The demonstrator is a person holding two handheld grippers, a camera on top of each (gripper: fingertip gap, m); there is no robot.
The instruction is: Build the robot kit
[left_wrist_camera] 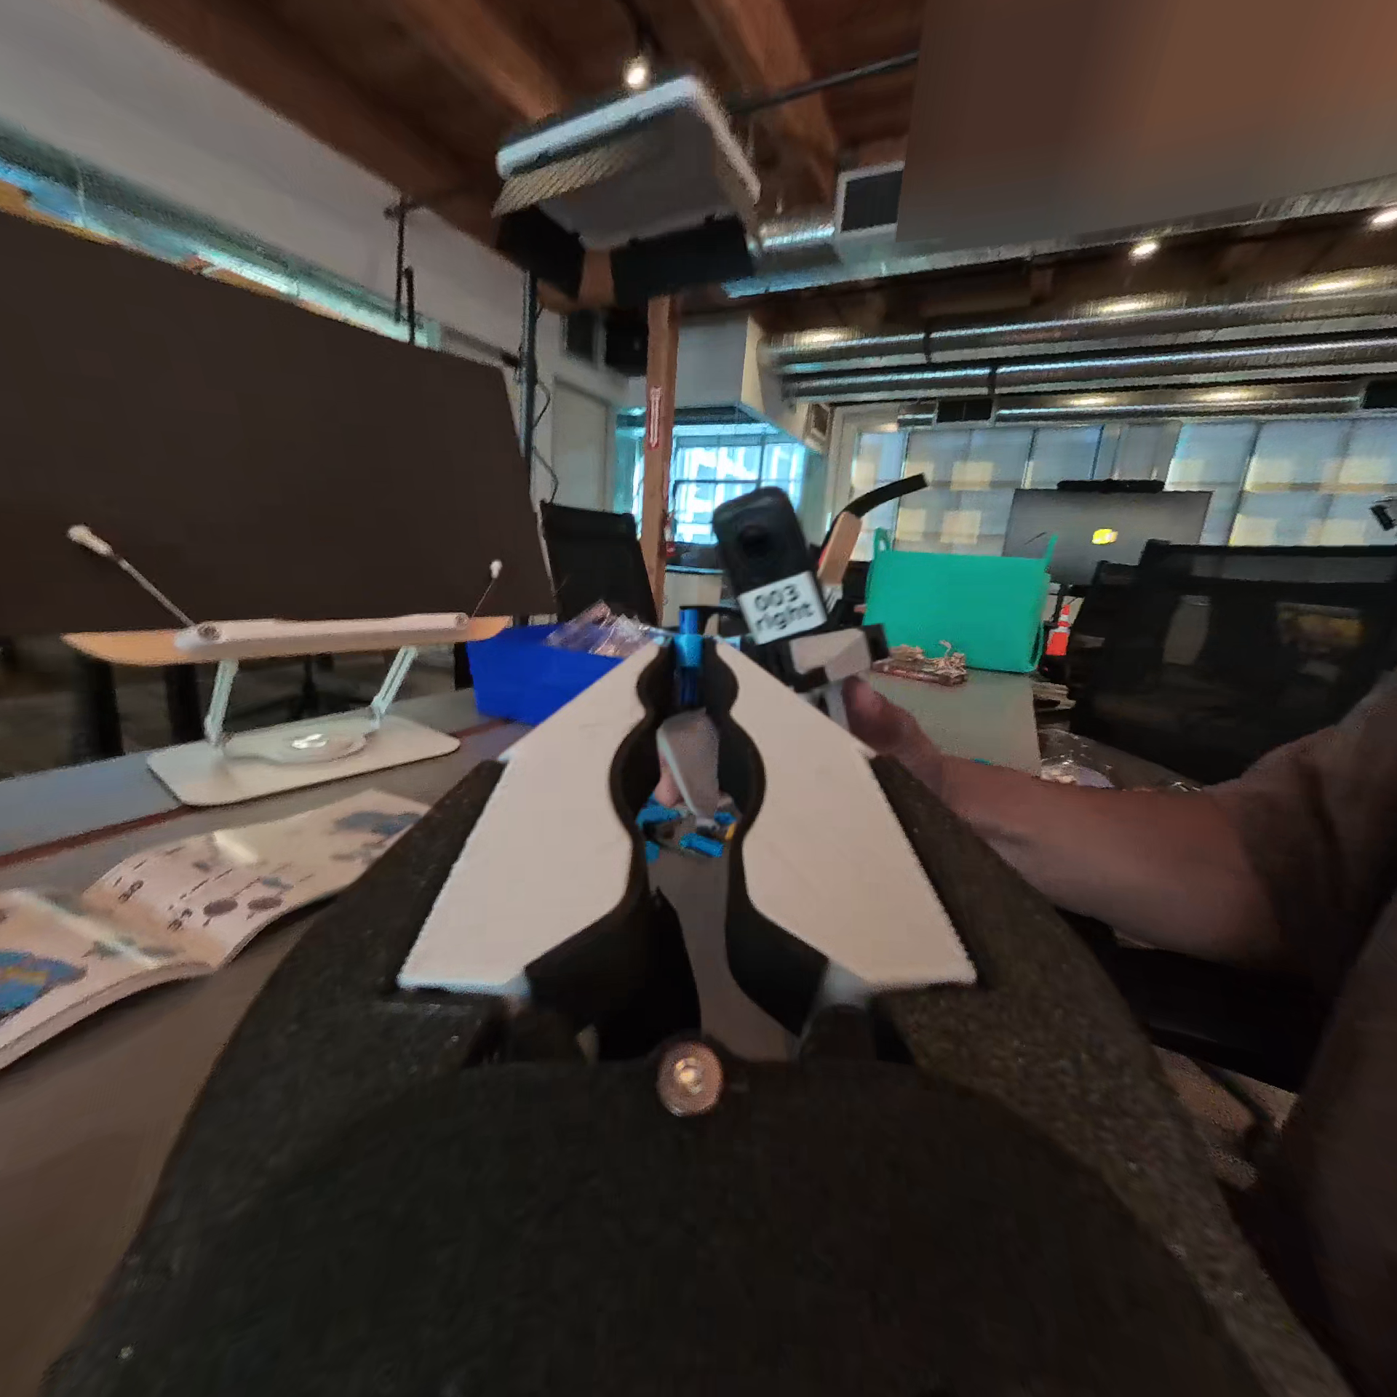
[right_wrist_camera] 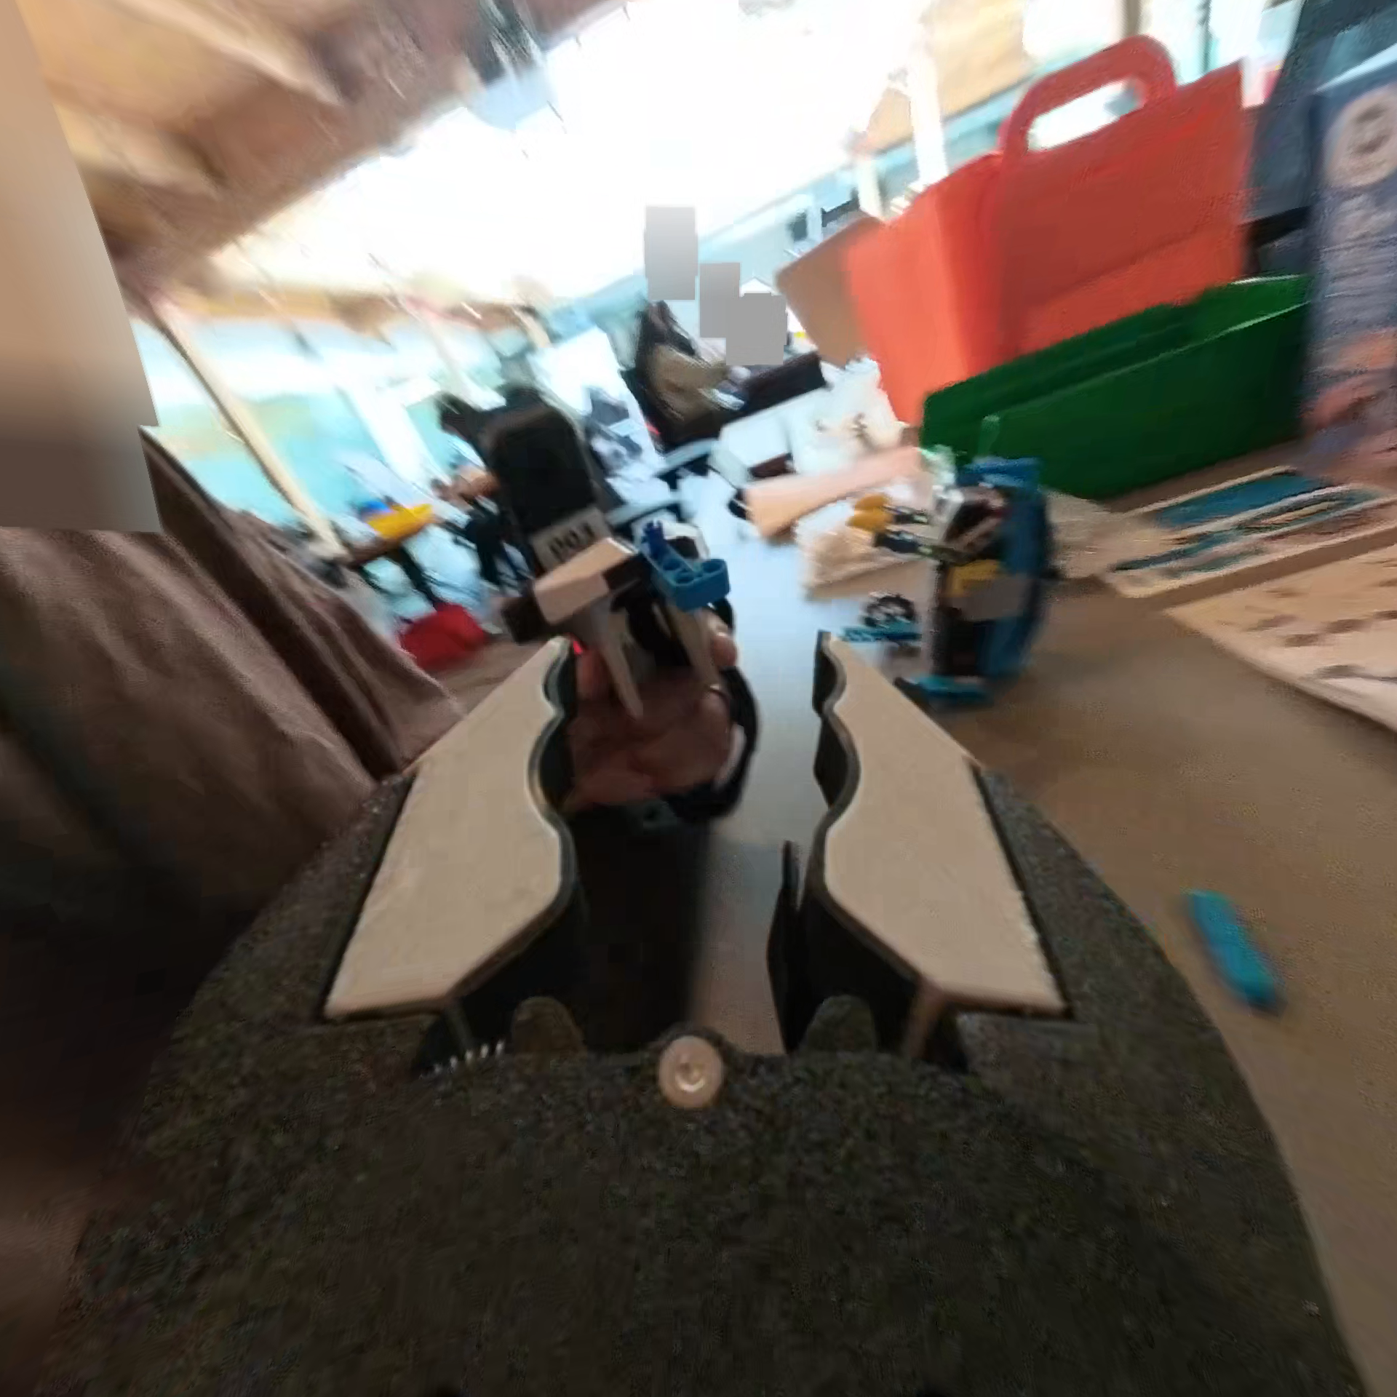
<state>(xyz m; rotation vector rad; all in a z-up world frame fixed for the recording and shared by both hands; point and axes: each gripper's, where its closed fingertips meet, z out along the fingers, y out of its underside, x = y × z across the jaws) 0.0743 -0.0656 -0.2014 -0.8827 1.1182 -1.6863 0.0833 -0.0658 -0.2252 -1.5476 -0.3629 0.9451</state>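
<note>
1. The left gripper (left_wrist_camera: 692, 650) is clenched on a blue brick piece (left_wrist_camera: 689, 656) at frame centre, held raised above the table (left_wrist_camera: 113, 1134).
2. The right gripper (right_wrist_camera: 692, 650) is released, fingers spread, nothing held.
3. A blue brick model (right_wrist_camera: 983, 582) is seen centre right, an open booklet (left_wrist_camera: 189, 899) lower left, a blue bin (left_wrist_camera: 529, 673) behind.

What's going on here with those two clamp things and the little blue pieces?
A person holds a two-finger gripper in each hand over a table. The left gripper is shut on a small blue building-toy piece, raised off the table. The right gripper is open and holds nothing. A partly built blue toy model stands on the table ahead of it, with a loose blue piece nearby and an open instruction booklet to one side.
</note>
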